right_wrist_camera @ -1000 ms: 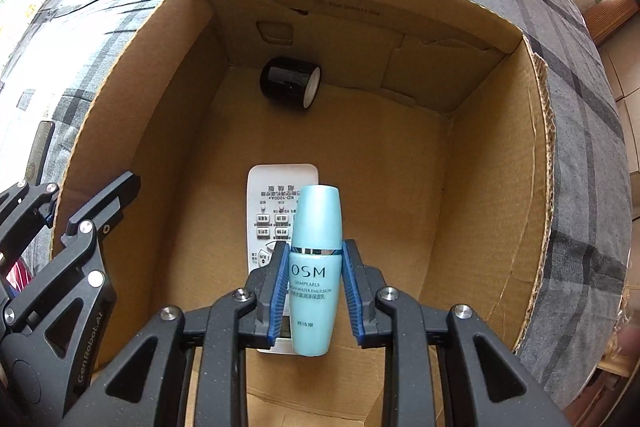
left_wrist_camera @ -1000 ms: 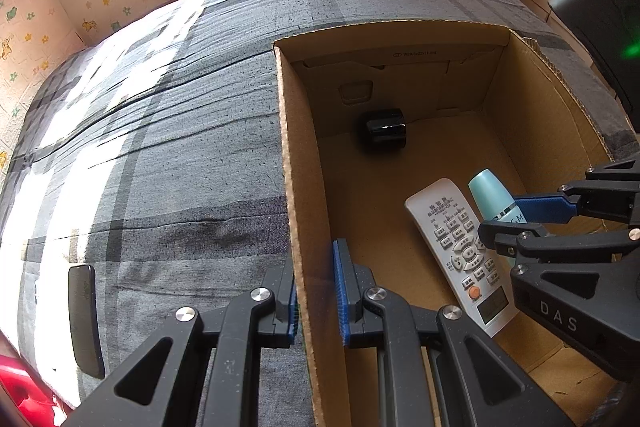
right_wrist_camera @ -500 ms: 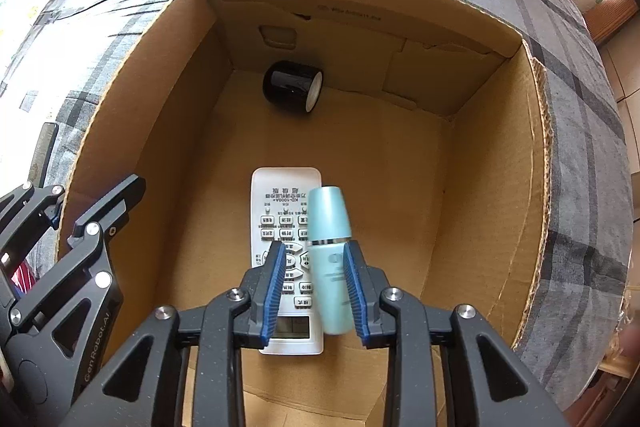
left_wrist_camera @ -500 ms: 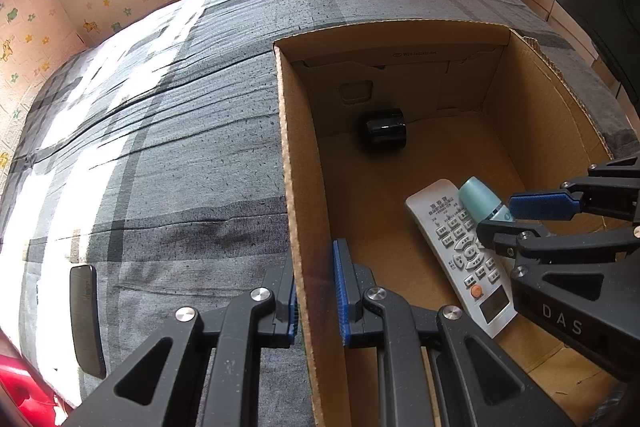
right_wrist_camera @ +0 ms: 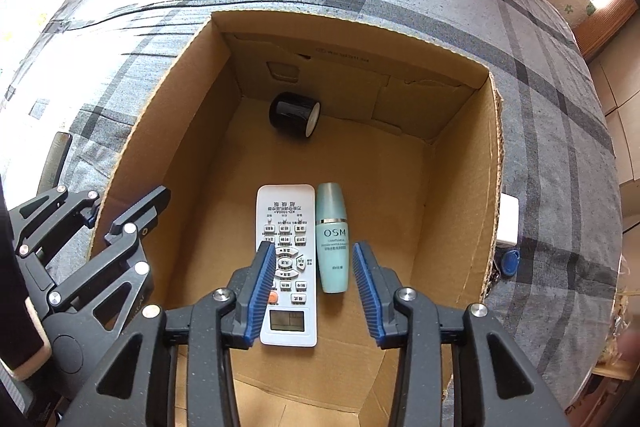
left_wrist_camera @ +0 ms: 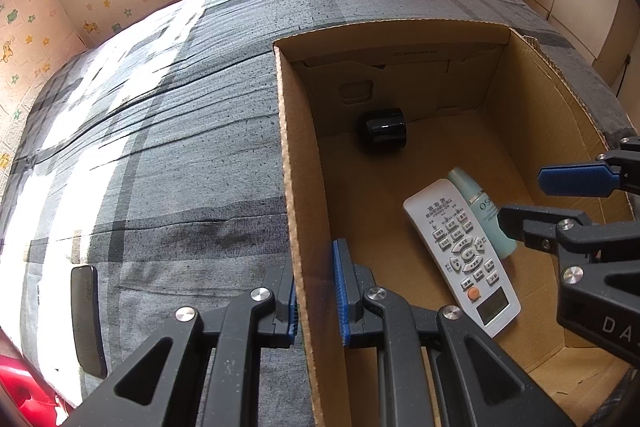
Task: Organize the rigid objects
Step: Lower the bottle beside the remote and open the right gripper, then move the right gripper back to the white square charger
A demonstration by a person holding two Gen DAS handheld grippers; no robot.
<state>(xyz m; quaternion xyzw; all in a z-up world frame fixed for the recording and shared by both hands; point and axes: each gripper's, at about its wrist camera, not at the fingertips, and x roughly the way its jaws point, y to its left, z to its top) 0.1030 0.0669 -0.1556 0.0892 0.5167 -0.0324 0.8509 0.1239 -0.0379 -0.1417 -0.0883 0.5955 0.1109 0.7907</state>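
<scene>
Since a second ago the teal bottle (right_wrist_camera: 332, 239) has left the right gripper (right_wrist_camera: 314, 283) and now lies flat on the floor of the cardboard box (right_wrist_camera: 460, 187), label up, cap toward the far wall, just beside the white remote control (right_wrist_camera: 286, 267) and parallel with it. That gripper's jaws have just been opening; they stand spread above the bottle's lower end and the remote's keypad, pads clear of both, with nothing gripped between them. From the left wrist view the bottle (left_wrist_camera: 482, 213) shows past the remote (left_wrist_camera: 460, 255), with the right gripper (left_wrist_camera: 556, 199) hanging over them at the right edge. The left gripper (left_wrist_camera: 316, 291) has stayed where it was, pinching the box's near left wall (left_wrist_camera: 298, 219), one blue pad on the outside and one on the inside of the cardboard. A black cylindrical jar (right_wrist_camera: 294, 115) lies on its side near the far wall, well apart from the other two items. The box sits on a grey plaid bedspread (left_wrist_camera: 180, 147). A dark phone (left_wrist_camera: 86, 319) lies on the cloth to the left of the box, and a small white block (right_wrist_camera: 509, 219) with a blue tag (right_wrist_camera: 510, 263) rests against the box's right outer side.
</scene>
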